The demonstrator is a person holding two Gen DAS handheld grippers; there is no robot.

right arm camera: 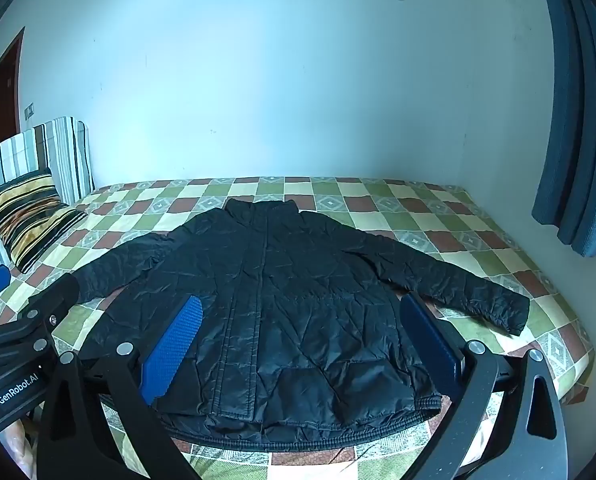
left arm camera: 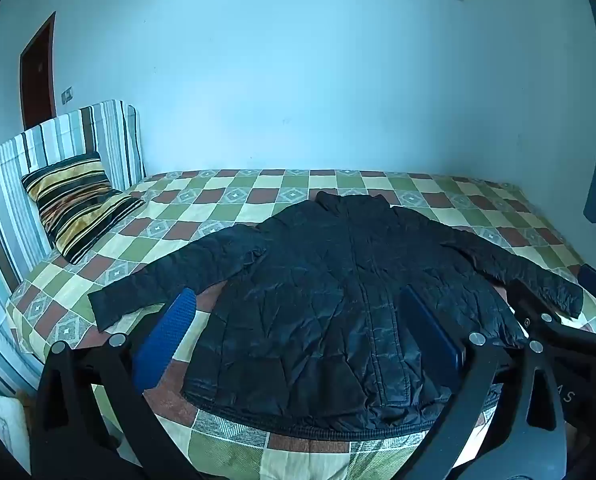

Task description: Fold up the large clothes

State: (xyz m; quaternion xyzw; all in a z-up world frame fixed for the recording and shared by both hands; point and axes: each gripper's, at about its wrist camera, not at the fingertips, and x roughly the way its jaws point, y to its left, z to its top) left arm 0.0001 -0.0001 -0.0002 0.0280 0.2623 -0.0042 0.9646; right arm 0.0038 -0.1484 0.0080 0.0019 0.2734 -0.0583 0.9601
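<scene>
Far left, we note a striped black-and-gold cushion against the striped headboard, well clear of the work. Next, the checked green, cream and brown bedspread, with the black quilted puffer jacket lying flat on it, front up, zip closed, collar toward the far wall, hem toward us. Its long axis runs away from both grippers; the sleeves splay out left and right.

Left gripper: blue pads wide apart, nothing between them, hanging over the hem and angled down at the jacket's body. The left sleeve cuff sits just beyond its left finger, so this hand is the nearer one for that sleeve.

Right gripper: also spread fully, empty, above the hem (same downward tilt). The right sleeve cuff lies past its right finger, nearer this hand than the other.

Blue curtain at the far right, not involved.

We judge folding has not started: jacket fully spread, no fold visible. Likely first move is each hand out sideways to its own cuff, then sleeve across the chest.
</scene>
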